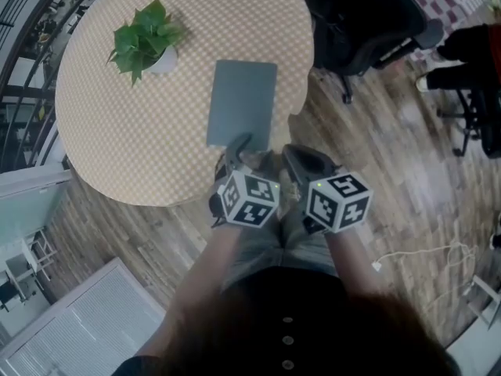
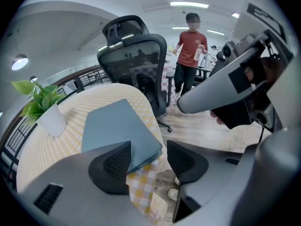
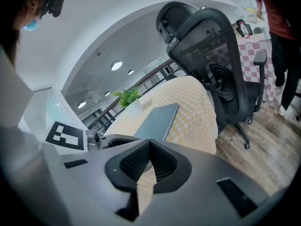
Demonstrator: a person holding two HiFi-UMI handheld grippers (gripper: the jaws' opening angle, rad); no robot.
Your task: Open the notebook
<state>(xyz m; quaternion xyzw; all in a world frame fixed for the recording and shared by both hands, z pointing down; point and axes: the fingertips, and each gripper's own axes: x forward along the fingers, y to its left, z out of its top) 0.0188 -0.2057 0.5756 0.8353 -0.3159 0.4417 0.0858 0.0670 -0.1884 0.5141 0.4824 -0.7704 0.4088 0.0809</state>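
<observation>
A closed grey-blue notebook (image 1: 243, 104) lies flat on the round table (image 1: 156, 147), which has a yellow checked cloth. It reaches to the table's near edge. My left gripper (image 1: 244, 151) is open at the notebook's near edge. In the left gripper view the notebook's (image 2: 117, 126) near corner sits between the wide jaws of the left gripper (image 2: 148, 161), beside the left pad, and nothing presses on it. My right gripper (image 1: 301, 163) hangs just right of it, off the table's edge. Its pads (image 3: 149, 161) meet with nothing between them, and the notebook (image 3: 157, 121) lies ahead of them.
A green plant in a white pot (image 1: 145, 41) stands at the table's far left. A black office chair (image 1: 360, 22) is beyond the table's right side. A person in a red shirt (image 2: 190, 55) stands behind it. The cloth's hem (image 2: 146, 197) hangs below the near edge.
</observation>
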